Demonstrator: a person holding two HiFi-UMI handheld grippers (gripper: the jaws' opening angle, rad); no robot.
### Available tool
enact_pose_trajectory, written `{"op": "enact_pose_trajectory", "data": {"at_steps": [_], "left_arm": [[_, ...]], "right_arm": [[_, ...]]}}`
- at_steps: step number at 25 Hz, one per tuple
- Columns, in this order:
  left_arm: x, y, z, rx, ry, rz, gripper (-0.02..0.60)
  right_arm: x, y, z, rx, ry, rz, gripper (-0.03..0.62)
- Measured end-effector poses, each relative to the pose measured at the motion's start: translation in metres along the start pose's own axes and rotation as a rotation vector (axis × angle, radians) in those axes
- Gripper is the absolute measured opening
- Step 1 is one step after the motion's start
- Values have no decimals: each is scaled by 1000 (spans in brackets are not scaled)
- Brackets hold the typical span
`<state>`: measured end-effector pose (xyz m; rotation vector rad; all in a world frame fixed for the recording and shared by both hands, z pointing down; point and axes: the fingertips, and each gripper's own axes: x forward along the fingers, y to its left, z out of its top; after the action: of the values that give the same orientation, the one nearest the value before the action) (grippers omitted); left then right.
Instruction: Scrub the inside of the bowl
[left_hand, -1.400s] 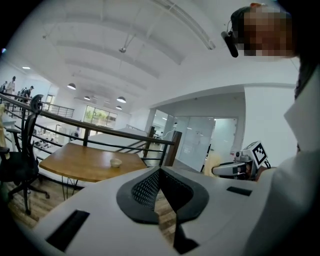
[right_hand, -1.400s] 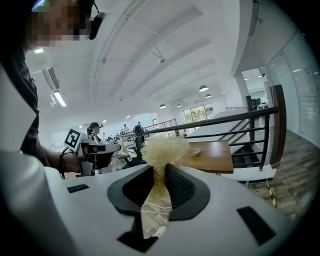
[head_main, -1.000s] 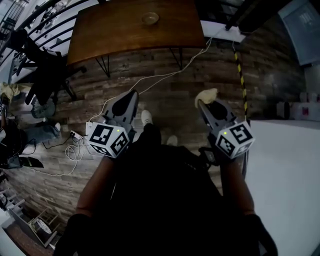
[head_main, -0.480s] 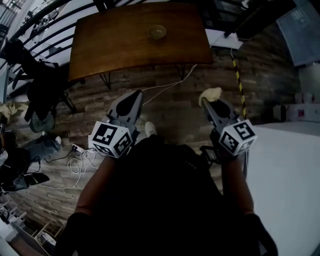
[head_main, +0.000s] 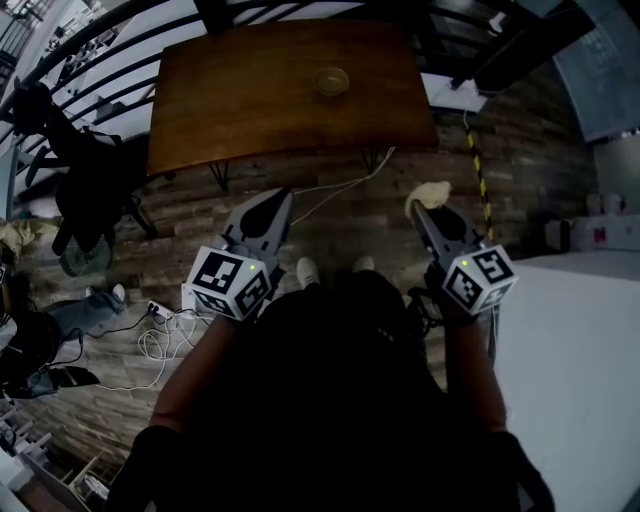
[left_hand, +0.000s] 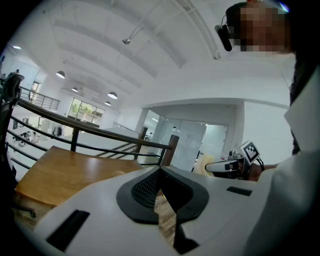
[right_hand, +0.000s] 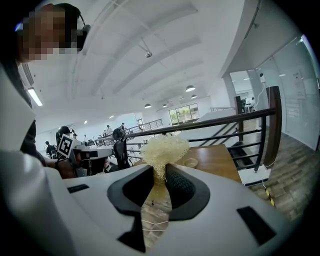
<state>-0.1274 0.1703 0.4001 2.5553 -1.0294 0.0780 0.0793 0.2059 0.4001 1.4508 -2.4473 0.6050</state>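
Bowl: a small pale bowl (head_main: 332, 80) is seen on the wooden table (head_main: 220, 110), well apart from both grippers.
Scrubber: a straw-coloured tuft (head_main: 428, 193), judged light and springy, is pinched at its neck by the right gripper (head_main: 422, 210).
Left gripper (head_main: 279, 198): jaws pressed together, nothing held.
Hold: the bowl is judged light and likely to slide, so it is best steadied at the rim.

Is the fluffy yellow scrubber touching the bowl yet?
Apart. The head view shows the scrubber pinched in the right tool, short of the table edge, while the bowl sits far off on the tabletop.
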Motion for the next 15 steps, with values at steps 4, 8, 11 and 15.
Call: {"op": "enact_pose_trajectory", "data": {"at_steps": [4, 8, 11, 15], "left_arm": [[2, 9, 1, -1, 1, 4, -2], [5, 15, 4, 1, -1, 14, -2], [6, 22, 6, -6, 0, 30, -2], [15, 29, 7, -15, 3, 53, -2]], "right_arm": [[14, 5, 2, -1, 11, 20, 80], [26, 2, 7, -6, 9, 38, 80], [36, -2, 11, -19, 8, 55, 80], [46, -12, 16, -18, 10, 71, 80]]}}
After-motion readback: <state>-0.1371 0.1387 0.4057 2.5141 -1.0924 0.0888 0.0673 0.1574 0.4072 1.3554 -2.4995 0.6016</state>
